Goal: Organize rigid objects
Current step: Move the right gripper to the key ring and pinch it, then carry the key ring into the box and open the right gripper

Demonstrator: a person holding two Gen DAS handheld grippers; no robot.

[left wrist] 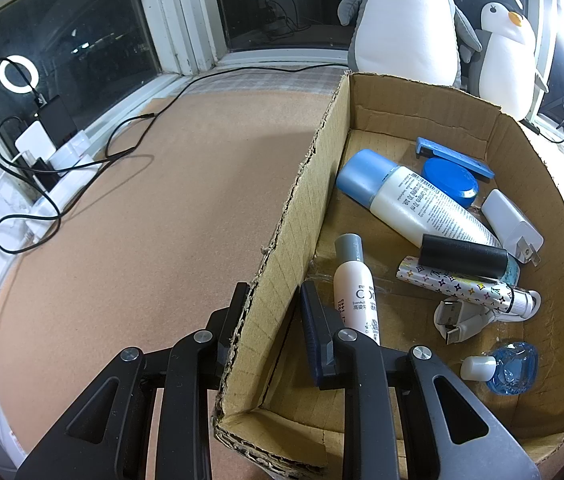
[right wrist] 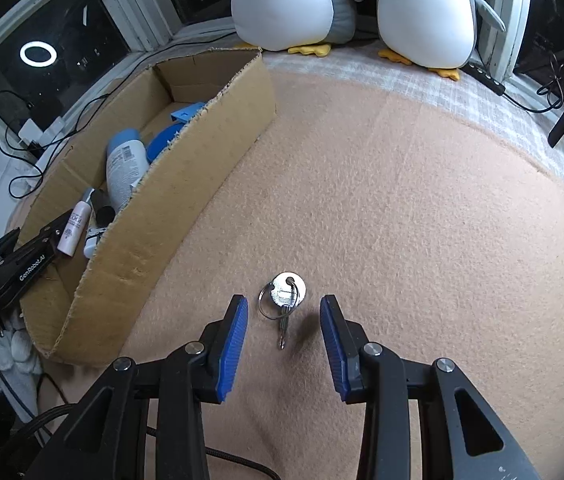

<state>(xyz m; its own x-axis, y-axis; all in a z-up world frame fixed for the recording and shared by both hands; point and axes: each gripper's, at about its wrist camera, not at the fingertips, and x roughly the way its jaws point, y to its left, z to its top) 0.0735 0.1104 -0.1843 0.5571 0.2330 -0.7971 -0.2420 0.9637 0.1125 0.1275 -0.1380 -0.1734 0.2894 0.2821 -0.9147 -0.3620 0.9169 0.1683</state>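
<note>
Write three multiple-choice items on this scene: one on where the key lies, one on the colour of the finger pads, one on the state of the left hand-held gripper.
1. Where is the key?
A. in the cardboard box
B. on the mat between the right hand-held gripper's fingers
C. on the windowsill

2. The right hand-held gripper has pads of which colour?
A. red
B. green
C. blue

3. The left hand-held gripper:
A. straddles the cardboard box wall
B. holds a bottle
C. rests on the key

Answers: B, the key lies on the mat between the open fingers; C, the pads are blue; A, one finger shows on each side of the wall.
</note>
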